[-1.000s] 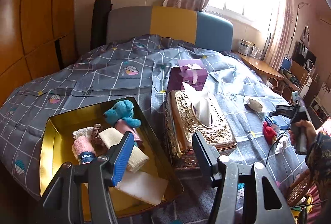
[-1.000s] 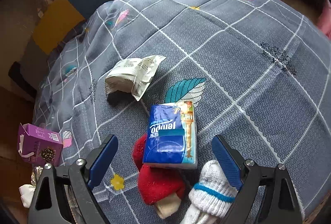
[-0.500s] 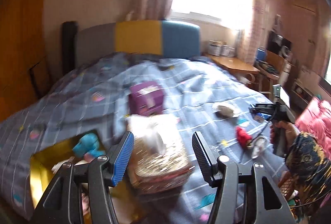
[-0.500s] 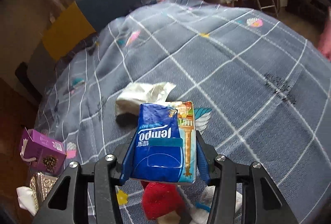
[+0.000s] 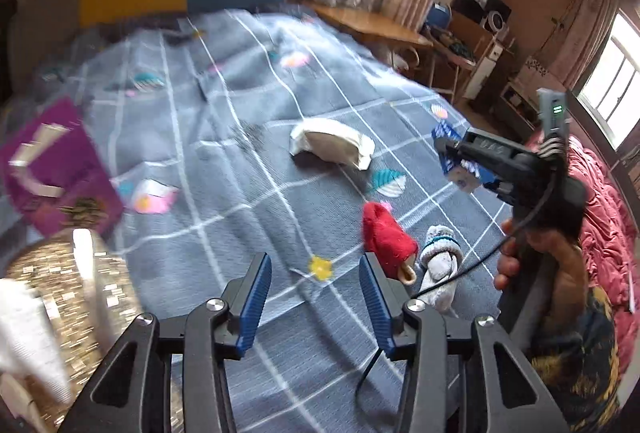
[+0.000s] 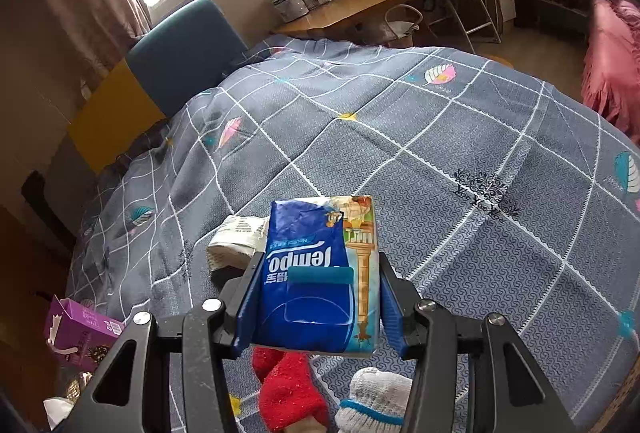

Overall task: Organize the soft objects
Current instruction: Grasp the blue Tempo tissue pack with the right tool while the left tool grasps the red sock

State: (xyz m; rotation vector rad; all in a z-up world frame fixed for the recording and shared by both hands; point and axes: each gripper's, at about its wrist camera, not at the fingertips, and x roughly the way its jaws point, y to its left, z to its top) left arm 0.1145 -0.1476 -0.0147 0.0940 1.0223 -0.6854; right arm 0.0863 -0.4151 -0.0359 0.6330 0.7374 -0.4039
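My right gripper [image 6: 318, 297] is shut on a blue Tempo tissue pack [image 6: 320, 269] and holds it above the bed; it also shows in the left wrist view [image 5: 460, 161]. Below it lie a red sock [image 6: 288, 389] and a white sock with a blue band [image 6: 372, 401], also seen in the left wrist view as the red sock [image 5: 386, 237] and the white sock [image 5: 440, 257]. A white crumpled packet [image 5: 332, 143] lies farther up the bed. My left gripper [image 5: 316, 299] is open and empty above the quilt, left of the socks.
A grey checked quilt [image 6: 460, 161] covers the bed. A purple box [image 5: 52, 169] and a gold tissue box [image 5: 60, 297] stand at the left. A wooden desk [image 6: 352, 7] and chairs stand beyond the bed. A pink bedspread [image 5: 600, 201] is at the right.
My right gripper closed on the Tempo pack and lifted it off the socks. My left gripper swung right, away from the gold tray and tissue box, toward the socks.
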